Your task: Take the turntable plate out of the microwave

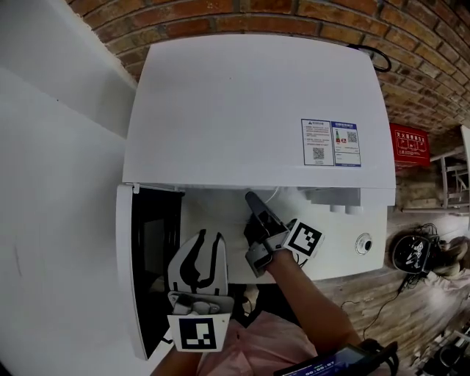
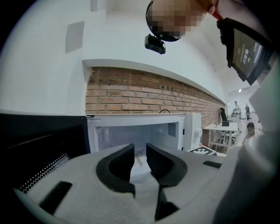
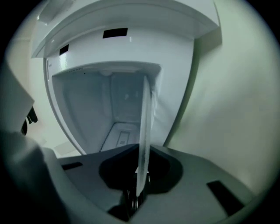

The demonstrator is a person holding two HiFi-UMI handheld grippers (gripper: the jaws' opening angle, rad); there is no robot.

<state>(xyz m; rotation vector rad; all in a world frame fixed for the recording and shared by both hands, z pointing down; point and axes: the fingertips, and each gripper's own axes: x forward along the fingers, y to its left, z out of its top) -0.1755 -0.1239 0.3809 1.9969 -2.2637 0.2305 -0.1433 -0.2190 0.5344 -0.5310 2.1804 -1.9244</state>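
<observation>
- The white microwave (image 1: 250,110) stands against a brick wall (image 1: 308,18). Its door (image 1: 126,279) is swung open at the far left, with the dark window pane facing the opening.
- My left claw (image 1: 211,236) hangs just beside the open door, in front of the microwave and pointing at the cavity.
- In the left gripper view, the left claw (image 2: 140,148) is wide. The two dark pads stand well apart and nothing sits in the gap or touches either pad. Through the gap I look straight into the pale cavity.
- My right claw (image 1: 252,198) is to the right of the left one and further forward. It is turned on its side, and its dark tip is past the microwave's front edge.
- In the right gripper view, the right claw (image 3: 142,153) is narrow, closed on the rim of the turntable plate (image 3: 145,109). Both pads press on the glass.
- I see the plate edge-on, as a thin translucent strip running from between my pads into the cavity. I cannot tell whether it is clear of the cavity floor.
- Further right, a round knob (image 1: 363,244) sits on the front panel, well apart from both claws.
</observation>
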